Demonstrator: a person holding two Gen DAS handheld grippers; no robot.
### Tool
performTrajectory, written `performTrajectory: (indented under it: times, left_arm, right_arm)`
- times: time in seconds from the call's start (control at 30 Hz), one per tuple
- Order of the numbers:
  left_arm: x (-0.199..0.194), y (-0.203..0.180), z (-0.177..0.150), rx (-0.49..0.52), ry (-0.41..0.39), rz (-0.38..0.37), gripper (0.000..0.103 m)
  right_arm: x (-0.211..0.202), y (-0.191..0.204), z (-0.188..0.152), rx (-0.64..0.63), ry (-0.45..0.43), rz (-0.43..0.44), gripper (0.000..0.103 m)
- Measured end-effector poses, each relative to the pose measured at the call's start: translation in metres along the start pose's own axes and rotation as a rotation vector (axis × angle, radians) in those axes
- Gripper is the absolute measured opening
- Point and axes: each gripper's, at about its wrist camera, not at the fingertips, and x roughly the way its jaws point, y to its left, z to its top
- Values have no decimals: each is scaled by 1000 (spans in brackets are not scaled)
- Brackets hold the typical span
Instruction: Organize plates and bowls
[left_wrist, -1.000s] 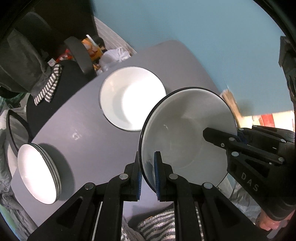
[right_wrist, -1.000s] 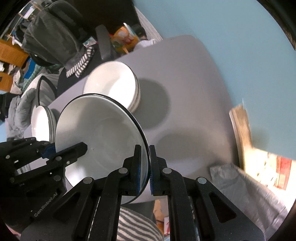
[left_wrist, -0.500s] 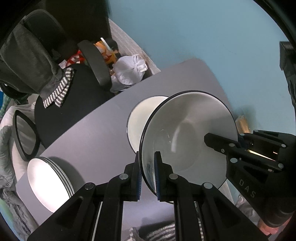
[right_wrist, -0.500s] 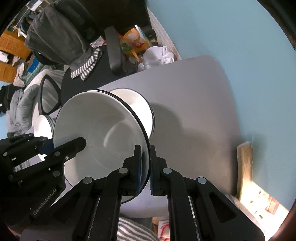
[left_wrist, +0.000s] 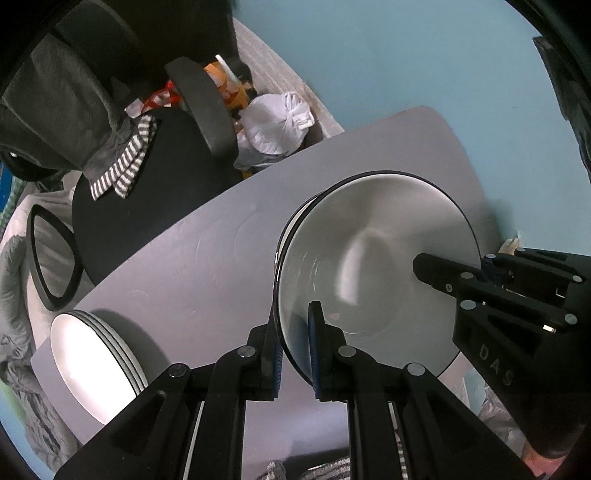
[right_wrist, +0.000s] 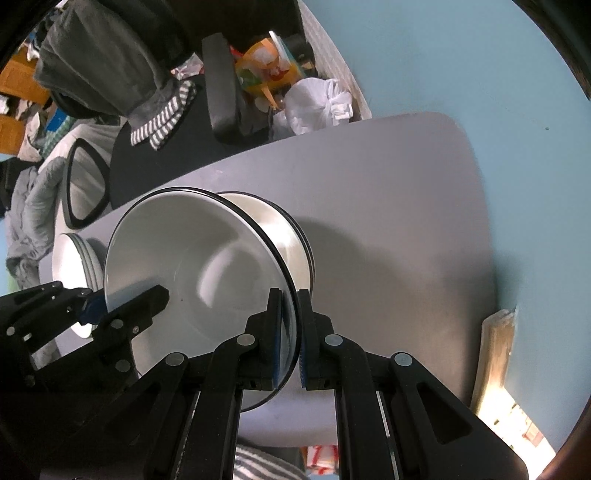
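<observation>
Carrying the black-rimmed white bowl (left_wrist: 380, 258) with both hands here, and the big change over the last second is where it hangs. A second ago it was off to the side of the bowl stack (right_wrist: 291, 236), with the top stacked bowl's whole white inside showing. Half a second ago it covered about half of that. Now it's right over the stack, and only a sliver of stacked rims peeks out from behind it in both wrist views.

The left gripper (left_wrist: 295, 343) is clamped on the near rim of the bowl, blue pads on either side of the wall. The right gripper (right_wrist: 290, 332) is pinched on the opposite rim the same way. Neither grip has budged; the jaws look just as tight as they did a second ago.

The bowl also looks a bit lower and closer to the stack than before, though I can't tell if its base is touching the bowl underneath yet. The fisheye makes that gap hard to read.

Off to the left edge of the grey worktop (left_wrist: 207, 258) the pile of plates (left_wrist: 96, 362) sits well apart and hasn't moved.

My read: this is the nesting step, basically lined up. What's left is settling it down and letting go of both rims, ideally evenly so it doesn't tip.
</observation>
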Motion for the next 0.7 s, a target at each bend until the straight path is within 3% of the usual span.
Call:
performTrajectory:
  times: [0.4, 0.5, 0.57, 0.7]
  left_arm:
    - [10, 4, 8, -2, 8, 33, 12]
    - [9, 5, 9, 11, -15, 48, 12]
    - [9, 7, 10, 2, -15, 39, 12]
    - [9, 12, 11, -14, -10, 14, 12]
  right_arm:
    - [13, -2, 4, 19, 27, -3, 8]
    - [15, -2, 8, 35, 36, 6, 13]
    - [15, -2, 9, 41, 45, 24, 22]
    - [16, 2, 13, 39, 75, 24, 28]
